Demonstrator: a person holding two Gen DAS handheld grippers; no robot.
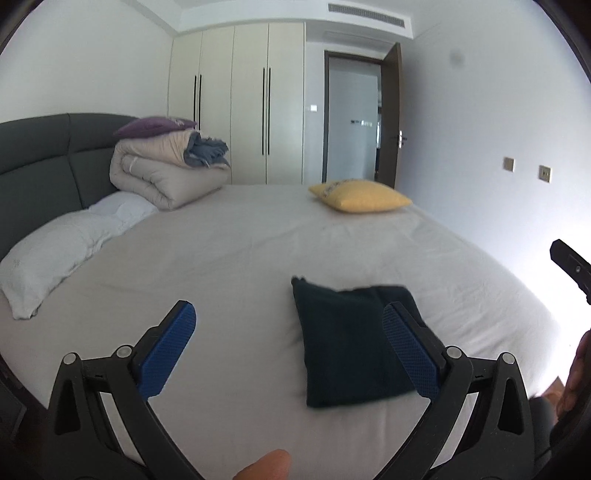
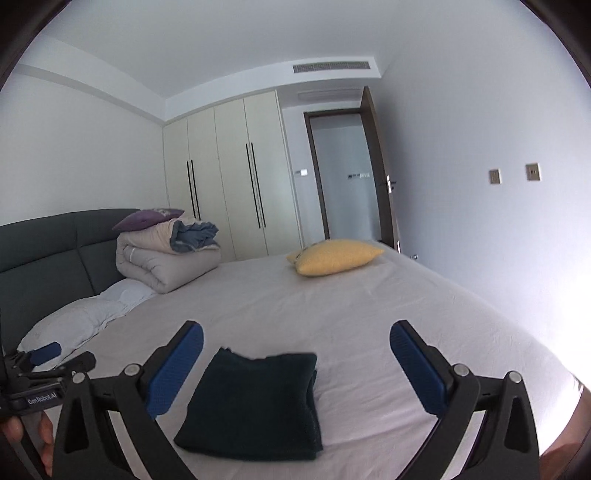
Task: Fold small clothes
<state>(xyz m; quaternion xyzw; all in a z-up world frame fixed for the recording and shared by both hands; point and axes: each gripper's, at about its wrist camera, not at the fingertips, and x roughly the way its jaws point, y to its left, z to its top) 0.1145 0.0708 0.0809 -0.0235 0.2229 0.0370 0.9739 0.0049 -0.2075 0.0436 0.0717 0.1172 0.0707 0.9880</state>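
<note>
Dark navy cloth, the folded garment [image 2: 251, 402] lies flat as a neat square on the near part of the bed [image 2: 362, 306], resting on a pale grey sheet marked by soft wrinkles. Both grippers hang above it with nothing between their blue pads: the left gripper [image 1: 288, 347] stands spread wide, the garment seen beyond its right finger, and the right gripper [image 2: 295, 365] is likewise released, the garment showing in the gap between its fingers and apart from them. In the right wrist view the left gripper's black frame and one blue pad appear at the left edge, with a hand [image 2: 22, 432] around its handle. Farther out on the sheet a yellow cushion [image 1: 360, 196] lies near the far right edge of the bed. At the head end, to the left, a white pillow [image 1: 62, 251] rests against a dark grey padded headboard [image 1: 40, 162], and beyond it a rolled beige duvet [image 1: 162, 173] carries a purple cushion [image 1: 155, 125] on top and a crumpled blue cloth [image 1: 207, 149]. Behind the bed stands a cream wardrobe [image 1: 236, 103] with long black handles, and beside it a brown door [image 1: 393, 118] stands open. White walls surround the room, with two sockets on the right wall and an air vent [image 1: 365, 14] near the ceiling.
</note>
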